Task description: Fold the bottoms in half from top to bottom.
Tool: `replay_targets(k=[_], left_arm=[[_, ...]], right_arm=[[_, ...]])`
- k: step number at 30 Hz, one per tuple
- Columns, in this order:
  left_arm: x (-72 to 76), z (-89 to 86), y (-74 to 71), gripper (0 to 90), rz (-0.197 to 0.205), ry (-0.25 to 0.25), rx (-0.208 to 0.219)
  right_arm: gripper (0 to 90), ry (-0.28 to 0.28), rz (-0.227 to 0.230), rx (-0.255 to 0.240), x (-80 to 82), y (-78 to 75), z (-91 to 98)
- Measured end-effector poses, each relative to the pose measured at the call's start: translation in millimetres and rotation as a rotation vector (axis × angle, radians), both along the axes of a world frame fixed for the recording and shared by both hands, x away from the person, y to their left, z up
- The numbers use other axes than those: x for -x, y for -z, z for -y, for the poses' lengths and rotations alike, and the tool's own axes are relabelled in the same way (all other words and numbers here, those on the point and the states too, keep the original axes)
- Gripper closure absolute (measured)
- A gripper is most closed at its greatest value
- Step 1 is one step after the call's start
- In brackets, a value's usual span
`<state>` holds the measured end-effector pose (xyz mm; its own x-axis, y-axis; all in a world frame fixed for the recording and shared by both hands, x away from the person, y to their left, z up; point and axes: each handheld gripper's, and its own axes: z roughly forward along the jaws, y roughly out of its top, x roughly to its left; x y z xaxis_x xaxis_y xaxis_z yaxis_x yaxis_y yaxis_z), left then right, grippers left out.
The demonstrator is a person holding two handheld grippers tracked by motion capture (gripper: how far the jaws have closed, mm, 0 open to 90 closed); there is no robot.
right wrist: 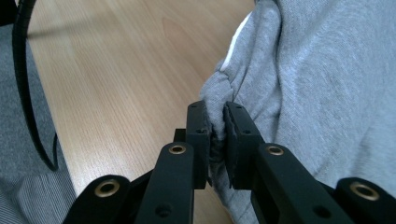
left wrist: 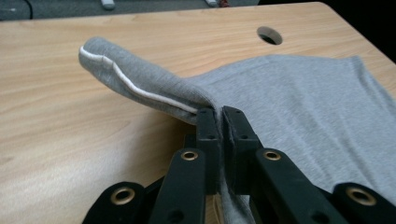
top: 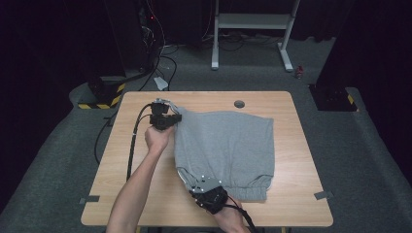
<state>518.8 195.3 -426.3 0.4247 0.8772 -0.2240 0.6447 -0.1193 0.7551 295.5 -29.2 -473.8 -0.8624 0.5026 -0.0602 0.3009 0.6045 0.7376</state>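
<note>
High view: grey shorts (top: 228,148) lie flat-ish mid-table, waistband w/ gathered elastic toward the person's edge, legs pointing away. Table (top: 145,194) is light wood w/ a round cable hole (top: 239,103) near the far edge.

Left hand-held gripper (top: 176,118) is at the far-left corner of the garment; right hand-held gripper (top: 194,187) is at the near-left corner by the waistband. Both sit on the same left side edge, well apart from each other.

Left gripper view: jaws nearly together, pinching a thin fold of grey cloth (left wrist: 261,93) right where the side seam w/ white piping (left wrist: 140,89) runs in. Fabric peaks up off the wood toward the pads, so that corner is lifted, not lying.

Right gripper view: jaws narrow, clamped on a thicker bunch of cloth (right wrist: 299,79), prob. the waistband end; a wad is squeezed between the pads.

Handling, my read: soft sweat-type knit, light, totally limp. No stiffness, so it'll drape and sag between the two holds, and anything not held trails on the table. Not fragile, not slippery; the knit grips rubber pads OK, but a thin single layer could creep out under pull. Best holds are the thick bits: hem, seam, elastic band. Corners as taken now look right for lifting or folding the left edge over. Keep tension even btw both hands, else the edge twists.
</note>
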Motion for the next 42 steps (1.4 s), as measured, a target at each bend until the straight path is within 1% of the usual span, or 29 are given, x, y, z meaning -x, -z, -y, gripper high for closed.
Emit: replay_targets(k=[1, 2, 3, 4, 8, 11, 12, 13, 14, 15, 16, 17, 18, 21, 23, 25, 27, 29, 31, 33, 35, 37, 38, 39, 41, 42], left_arm=[[0.0, 0.0, 0.0, 85.6, 0.0, 0.0, 0.0], [-1.1, -2.5, -3.6, 85.5, -0.002, -0.002, 0.044], [-1.3, -4.2, -5.2, 85.5, -0.004, -0.003, 0.063], [-1.2, -5.5, -6.7, 85.5, -0.003, -0.004, 0.068], [-0.5, -10.1, -9.9, 85.5, 0.0, -0.007, 0.059], [0.3, -15.3, -11.4, 85.5, -0.008, -0.014, 0.062], [0.8, -17.0, -12.1, 85.5, -0.009, -0.021, 0.07], [1.6, -20.1, -13.7, 85.5, -0.008, -0.017, 0.068], [2.0, -22.6, -14.7, 85.5, -0.007, -0.019, 0.073], [2.2, -24.6, -15.3, 85.4, -0.012, -0.024, 0.088], [2.5, -28.3, -16.2, 85.3, -0.022, -0.027, 0.115], [3.2, -32.3, -17.4, 85.2, -0.027, -0.029, 0.13], [4.0, -35.7, -18.6, 85.2, -0.03, -0.034, 0.135], [6.9, -46.1, -22.2, 85.2, -0.036, -0.04, 0.124], [9.1, -54.2, -24.8, 85.2, -0.039, -0.052, 0.133], [11.6, -60.6, -28.6, 85.2, -0.031, -0.059, 0.136], [14.8, -66.8, -33.3, 85.2, -0.026, -0.068, 0.137], [18.5, -72.5, -40.3, 85.2, -0.014, -0.074, 0.124], [21.9, -78.2, -48.5, 85.2, -0.001, -0.074, 0.112], [21.4, -81.8, -52.3, 85.2, 0.004, -0.077, 0.1], [19.9, -81.5, -52.3, 85.2, 0.001, -0.08, 0.104], [15.3, -68.7, -47.2, 85.2, 0.005, -0.06, 0.086], [14.0, -64.4, -45.6, 85.2, 0.004, -0.056, 0.08], [11.8, -58.5, -43.2, 85.2, 0.003, -0.047, 0.081], [8.3, -50.2, -40.3, 85.2, 0.007, -0.04, 0.106], [7.1, -46.3, -39.4, 85.2, 0.011, -0.038, 0.116]], right_arm=[[81.3, 0.0, 0.0, 0.0, 0.0, 0.0, 0.0], [81.3, 0.003, -0.003, -0.009, -0.6, -3.5, 2.5], [81.3, 0.003, -0.007, -0.016, -1.1, -4.4, 3.5], [81.3, 0.005, -0.014, -0.023, -1.9, -5.2, 4.6], [81.4, 0.005, -0.033, -0.037, -4.7, -7.9, 7.9], [81.4, 0.005, -0.035, -0.043, -5.5, -9.9, 8.1], [81.4, 0.001, -0.033, -0.043, -5.8, -10.4, 7.9], [81.5, -0.003, -0.037, -0.045, -6.0, -11.1, 7.4], [81.5, -0.006, -0.039, -0.048, -6.3, -12.2, 6.5], [81.5, -0.009, -0.041, -0.049, -6.6, -13.3, 5.8], [81.5, -0.01, -0.047, -0.052, -6.6, -14.4, 5.2], [81.5, -0.015, -0.051, -0.057, -6.9, -15.9, 4.8], [81.5, -0.02, -0.05, -0.059, -7.4, -17.4, 4.7], [81.6, -0.029, -0.063, -0.077, -9.5, -21.7, 4.9], [81.6, -0.035, -0.072, -0.092, -10.7, -23.2, 3.6], [81.6, -0.055, -0.08, -0.103, -11.3, -25.6, -1.4], [81.6, -0.074, -0.078, -0.111, -10.8, -28.6, -7.5], [81.5, -0.103, -0.074, -0.127, -9.5, -34.4, -16.1], [81.6, -0.122, -0.063, -0.139, -8.2, -39.7, -21.8], [81.5, -0.128, -0.044, -0.158, -6.7, -43.8, -25.1], [81.5, -0.103, -0.026, -0.164, -5.9, -44.8, -22.2], [81.5, -0.079, -0.02, -0.169, -6.2, -42.6, -14.4], [81.5, -0.066, -0.024, -0.173, -7.0, -40.5, -10.1], [81.5, -0.059, -0.028, -0.177, -7.9, -38.6, -7.1], [81.5, -0.037, -0.038, -0.18, -8.7, -34.2, -0.7], [81.5, -0.03, -0.031, -0.18, -8.4, -32.1, 2.9]])
